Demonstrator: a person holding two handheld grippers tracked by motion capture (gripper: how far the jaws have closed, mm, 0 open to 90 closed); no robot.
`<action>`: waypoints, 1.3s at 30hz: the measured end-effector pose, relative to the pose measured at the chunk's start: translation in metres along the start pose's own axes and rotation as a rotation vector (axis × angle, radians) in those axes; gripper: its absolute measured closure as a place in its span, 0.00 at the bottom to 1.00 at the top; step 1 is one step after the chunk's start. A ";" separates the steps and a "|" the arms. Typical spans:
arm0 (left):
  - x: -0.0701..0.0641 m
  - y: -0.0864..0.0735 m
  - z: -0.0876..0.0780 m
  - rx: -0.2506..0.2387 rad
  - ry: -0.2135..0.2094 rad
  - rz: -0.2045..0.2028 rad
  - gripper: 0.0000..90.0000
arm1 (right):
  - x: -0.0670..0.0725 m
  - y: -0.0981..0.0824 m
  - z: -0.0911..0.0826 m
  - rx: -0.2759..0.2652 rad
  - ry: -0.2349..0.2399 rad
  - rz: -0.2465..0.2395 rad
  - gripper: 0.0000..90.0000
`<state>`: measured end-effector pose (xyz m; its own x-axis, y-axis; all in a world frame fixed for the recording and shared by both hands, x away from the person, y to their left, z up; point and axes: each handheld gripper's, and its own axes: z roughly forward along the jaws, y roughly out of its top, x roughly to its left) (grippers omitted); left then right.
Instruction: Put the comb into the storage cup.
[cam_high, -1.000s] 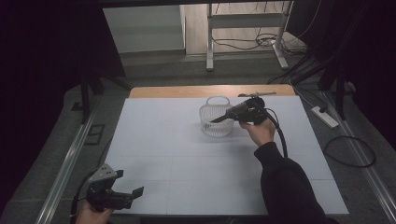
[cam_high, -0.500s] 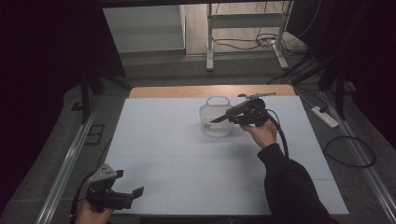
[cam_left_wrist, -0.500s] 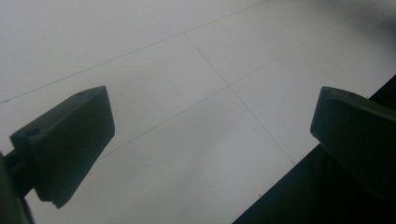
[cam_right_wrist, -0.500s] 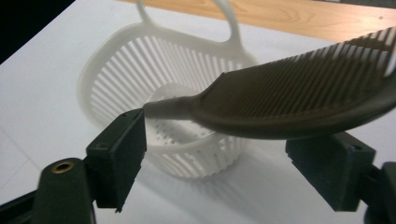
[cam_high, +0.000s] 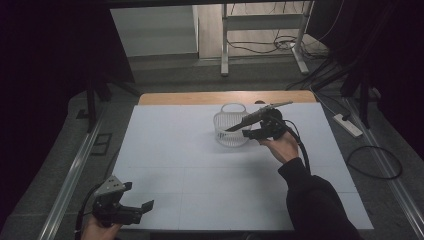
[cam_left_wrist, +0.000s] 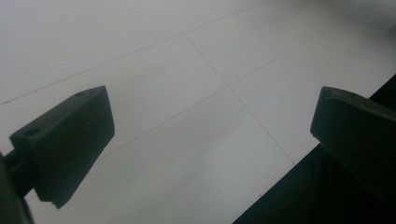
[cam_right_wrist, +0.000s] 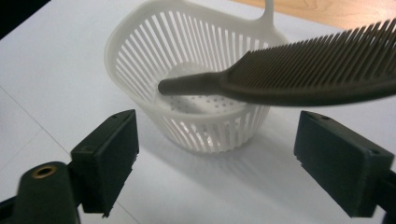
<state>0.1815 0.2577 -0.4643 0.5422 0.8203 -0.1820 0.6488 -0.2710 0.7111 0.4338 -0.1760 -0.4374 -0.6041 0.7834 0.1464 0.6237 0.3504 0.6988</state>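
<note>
having just been opened wide, the right tongs (cam_right_wrist: 224, 163) are seen clear of the comb (cam_right_wrist: 299, 77), left propped in the basket (cam_right_wrist: 196, 88); the left tongs (cam_left_wrist: 210, 140) sit open, empty.

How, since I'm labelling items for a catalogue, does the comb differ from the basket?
Colour: the comb is dark, the basket white.
Shape: the comb is long and flat, the basket a round open cup with slotted walls.
Pose: the basket stands upright on the table; the comb leans tilted, handle tip inside the basket, teeth out past its rim.
Shared: both have rows of thin parallel ribs or teeth.
</note>
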 end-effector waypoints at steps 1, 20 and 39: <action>0.000 0.000 0.000 0.000 0.000 0.000 0.00 | 0.000 -0.001 0.000 0.007 0.004 0.001 0.15; 0.002 -0.001 -0.001 -0.015 -0.012 -0.017 0.00 | 0.007 -0.015 -0.006 0.007 0.052 -0.042 0.02; 0.003 -0.001 -0.001 -0.017 -0.013 -0.016 0.00 | 0.018 -0.032 -0.026 -0.008 0.043 -0.118 0.00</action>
<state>0.1814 0.2608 -0.4645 0.5391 0.8176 -0.2022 0.6483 -0.2496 0.7193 0.3901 -0.1865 -0.4391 -0.6941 0.7138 0.0929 0.5431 0.4347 0.7184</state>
